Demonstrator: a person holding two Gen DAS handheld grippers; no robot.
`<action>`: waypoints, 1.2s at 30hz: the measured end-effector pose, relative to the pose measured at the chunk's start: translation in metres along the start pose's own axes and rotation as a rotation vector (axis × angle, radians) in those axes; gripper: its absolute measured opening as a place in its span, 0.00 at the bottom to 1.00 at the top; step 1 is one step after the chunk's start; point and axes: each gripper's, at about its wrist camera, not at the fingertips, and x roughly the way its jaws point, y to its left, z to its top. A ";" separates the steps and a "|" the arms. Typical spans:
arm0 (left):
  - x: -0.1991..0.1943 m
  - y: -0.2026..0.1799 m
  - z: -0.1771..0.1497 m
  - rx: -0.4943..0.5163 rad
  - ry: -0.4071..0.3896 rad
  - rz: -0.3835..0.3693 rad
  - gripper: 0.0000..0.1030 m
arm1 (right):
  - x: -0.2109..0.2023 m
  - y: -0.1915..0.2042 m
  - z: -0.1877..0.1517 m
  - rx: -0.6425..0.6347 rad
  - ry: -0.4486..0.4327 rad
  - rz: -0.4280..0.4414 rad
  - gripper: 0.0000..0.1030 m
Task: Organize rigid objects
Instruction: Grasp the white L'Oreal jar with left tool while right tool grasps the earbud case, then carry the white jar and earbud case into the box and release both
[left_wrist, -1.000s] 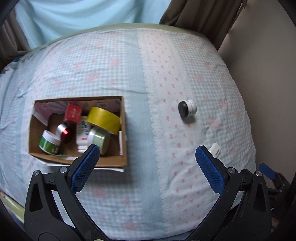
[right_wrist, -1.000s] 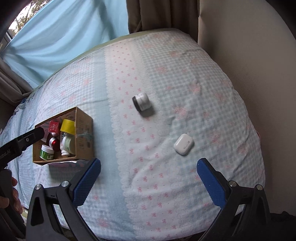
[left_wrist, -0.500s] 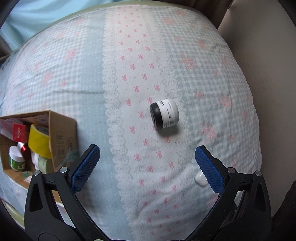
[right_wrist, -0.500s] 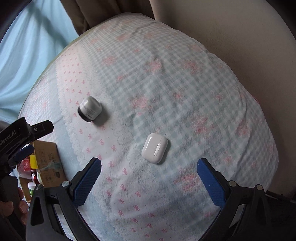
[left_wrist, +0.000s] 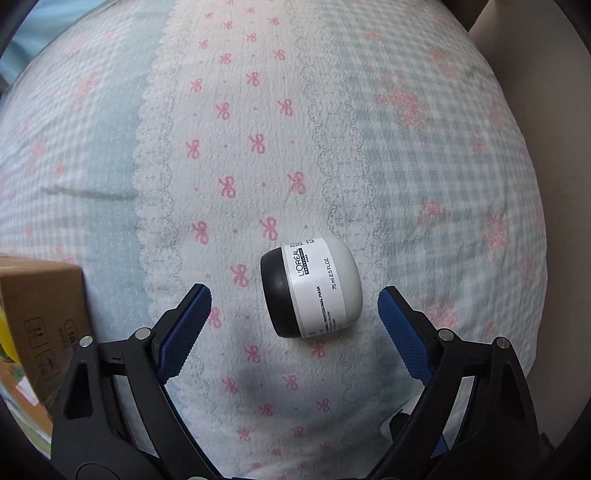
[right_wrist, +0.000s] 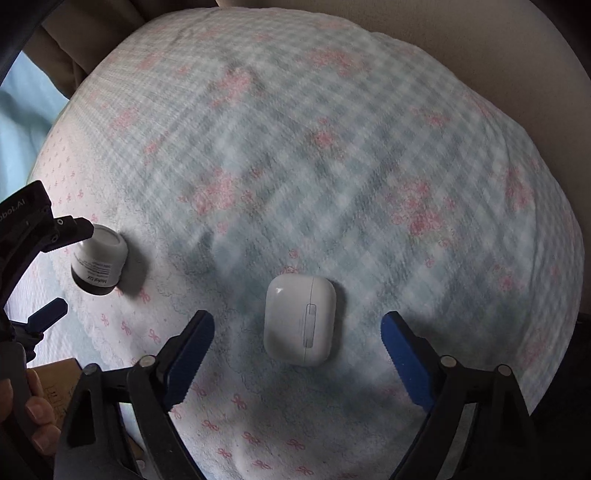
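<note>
A white L'Oreal jar (left_wrist: 312, 286) with a black lid lies on its side on the bedspread. My left gripper (left_wrist: 294, 306) is open, its blue pads on either side of the jar and apart from it. The jar (right_wrist: 99, 260) also shows in the right wrist view, with the left gripper (right_wrist: 51, 273) around it. A white earbuds case (right_wrist: 300, 319) lies flat on the bedspread. My right gripper (right_wrist: 297, 334) is open with the case between its pads, not touching.
A cardboard box (left_wrist: 40, 317) stands at the left, with a yellow item at its edge; its corner also shows in the right wrist view (right_wrist: 55, 384). The checked bedspread (left_wrist: 424, 147) drops off toward a beige wall (right_wrist: 480, 48) at the right.
Both grippers have moved forward and down. The left one closed in on the jar, the right one on the earbuds case. The box has slid to the left edge of view.
</note>
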 end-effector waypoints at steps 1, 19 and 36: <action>0.005 0.000 0.001 0.000 0.007 0.006 0.85 | 0.006 0.000 0.001 0.009 0.020 -0.001 0.77; 0.025 0.003 0.004 -0.008 0.025 -0.056 0.49 | 0.029 -0.013 0.015 0.083 0.082 -0.027 0.40; -0.075 0.030 -0.007 -0.021 -0.115 -0.111 0.47 | -0.047 -0.017 0.016 -0.041 -0.042 0.052 0.39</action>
